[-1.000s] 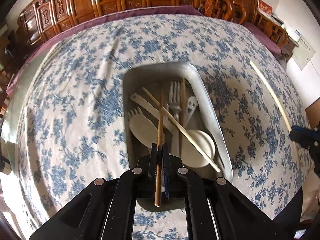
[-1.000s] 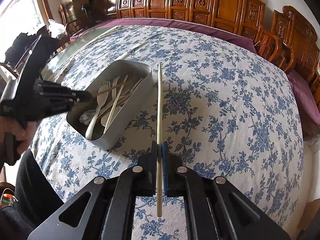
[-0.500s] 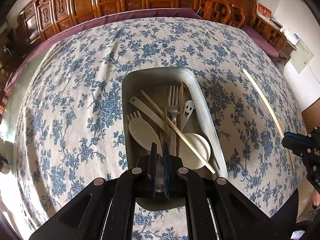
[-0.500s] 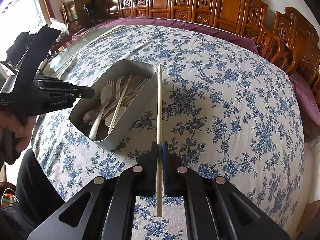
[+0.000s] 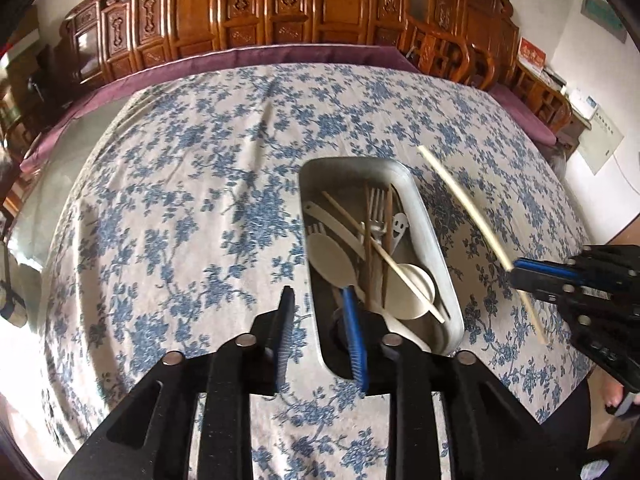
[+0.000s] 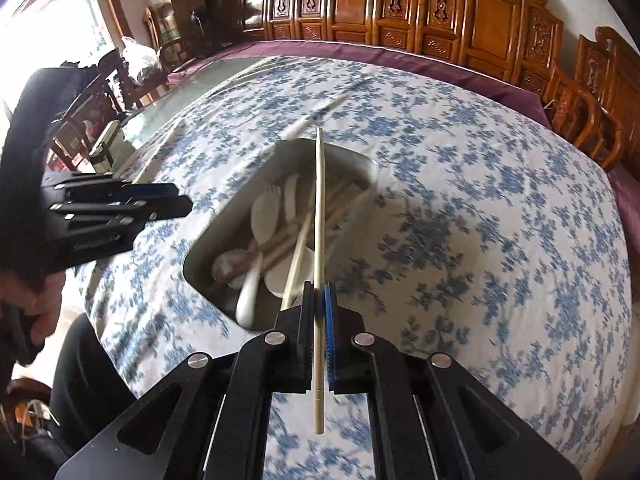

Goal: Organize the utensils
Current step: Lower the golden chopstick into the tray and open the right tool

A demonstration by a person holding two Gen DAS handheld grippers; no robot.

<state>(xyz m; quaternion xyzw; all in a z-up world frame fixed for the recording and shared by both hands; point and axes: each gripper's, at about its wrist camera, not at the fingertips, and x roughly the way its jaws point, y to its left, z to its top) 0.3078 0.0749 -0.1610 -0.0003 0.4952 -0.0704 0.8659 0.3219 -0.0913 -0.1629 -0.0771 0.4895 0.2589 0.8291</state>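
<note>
A grey metal tray [image 5: 434, 240] on the flowered tablecloth holds pale spoons, a fork [image 5: 374, 208] and several chopsticks. It also shows in the right wrist view [image 6: 200, 264]. My left gripper [image 5: 318, 300] is open and empty at the tray's near left rim. My right gripper [image 6: 319, 292] is shut on a pale chopstick [image 6: 319, 208] and holds it above the tray's right side. From the left wrist view the right gripper [image 5: 516, 272] sits to the right of the tray with the chopstick [image 5: 464, 204] slanting up-left.
The round table [image 5: 180, 200] is covered by a blue flowered cloth with a purple border. Carved wooden chairs [image 6: 400, 12] ring its far side. A glass strip and a metal cup [image 6: 105, 148] lie at the left edge in the right wrist view.
My left gripper let a brown chopstick go into the tray, then opened and shifted left. My right gripper carried the pale chopstick from beside the tray to above it.
</note>
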